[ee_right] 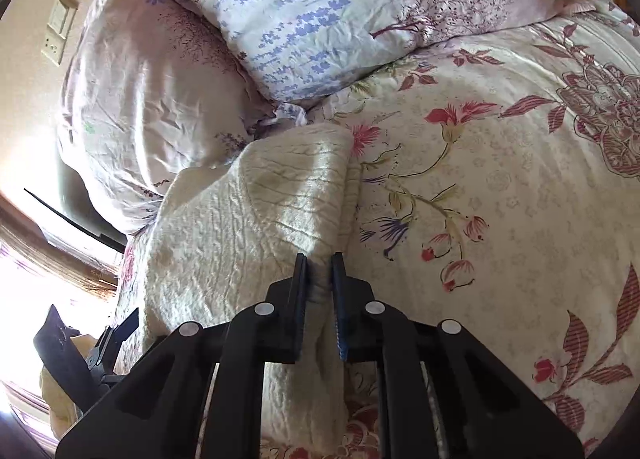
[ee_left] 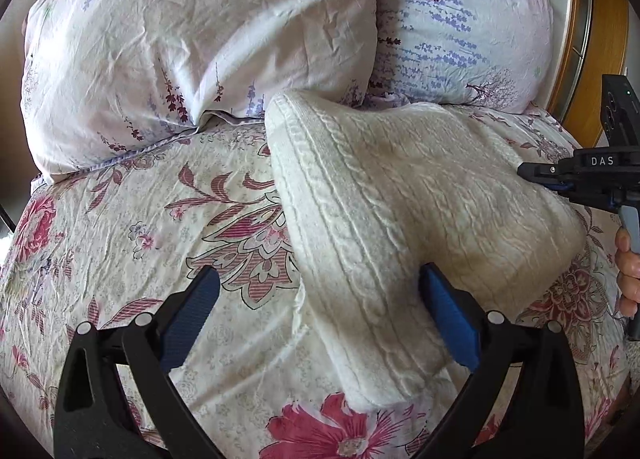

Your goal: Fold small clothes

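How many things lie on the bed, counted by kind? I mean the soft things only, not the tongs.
Pillows: 2, one pinkish and one with lavender print.
Cream cable-knit garment: 1.
Floral bedcover: 1.
Total: 4.

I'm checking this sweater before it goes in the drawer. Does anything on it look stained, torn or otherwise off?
Yes. The cream cable-knit sweater has faint yellowish-brown patches across its middle, seen from both wrist views. They look like discolouration, though shadow may account for some of it. No tear or hole shows. It lies rumpled on the floral bedspread.
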A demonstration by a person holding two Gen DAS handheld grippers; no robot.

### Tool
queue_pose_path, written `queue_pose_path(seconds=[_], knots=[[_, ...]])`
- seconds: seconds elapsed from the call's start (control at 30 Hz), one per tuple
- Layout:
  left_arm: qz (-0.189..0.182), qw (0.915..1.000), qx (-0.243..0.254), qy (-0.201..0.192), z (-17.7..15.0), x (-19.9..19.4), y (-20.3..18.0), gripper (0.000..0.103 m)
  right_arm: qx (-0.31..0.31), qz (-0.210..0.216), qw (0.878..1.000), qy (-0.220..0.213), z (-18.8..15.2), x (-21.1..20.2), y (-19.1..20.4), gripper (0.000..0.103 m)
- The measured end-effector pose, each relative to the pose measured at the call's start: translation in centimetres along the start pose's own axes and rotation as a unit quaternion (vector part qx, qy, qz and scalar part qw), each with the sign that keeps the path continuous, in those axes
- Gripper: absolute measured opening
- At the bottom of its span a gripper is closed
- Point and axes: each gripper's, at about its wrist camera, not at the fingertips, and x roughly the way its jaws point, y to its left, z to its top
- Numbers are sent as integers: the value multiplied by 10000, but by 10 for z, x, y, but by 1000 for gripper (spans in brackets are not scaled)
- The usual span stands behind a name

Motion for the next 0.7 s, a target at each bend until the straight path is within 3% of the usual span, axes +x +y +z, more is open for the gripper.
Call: queue_pose_path(seconds=[0.07,0.1,0.13,0.33,0.5,0.6,0.63,0.7], knots=[[-56,9999,-10,-137,-2,-11,2,99,-34,113,9999,-62,-6,-16,2,30],[-76,9998,5,-201,-4,-17,3,99,-41,169,9998,-131,-10,-24,2,44],[-96,9996,33,-255,-6,-22,3,99,-49,186,9996,-203,-15,-32,1,47],[-297,9965,583,-520,-29,-50,-2,99,72,371,9993,-67,-43,-47,-13,47],[274,9927,1147,-271,-44,-39,-17,99,91,435,9990,26,-53,-41,-17,46],[700,9910,1116,-231,-42,-32,-17,99,16,441,9990,-1,-56,-38,-14,37],[826,9915,993,-162,-39,-29,-14,99,-3,463,9989,-7,-57,-36,-13,26],[888,9942,607,87,-35,-20,-2,99,-61,481,9988,3,-59,-34,-10,18]])
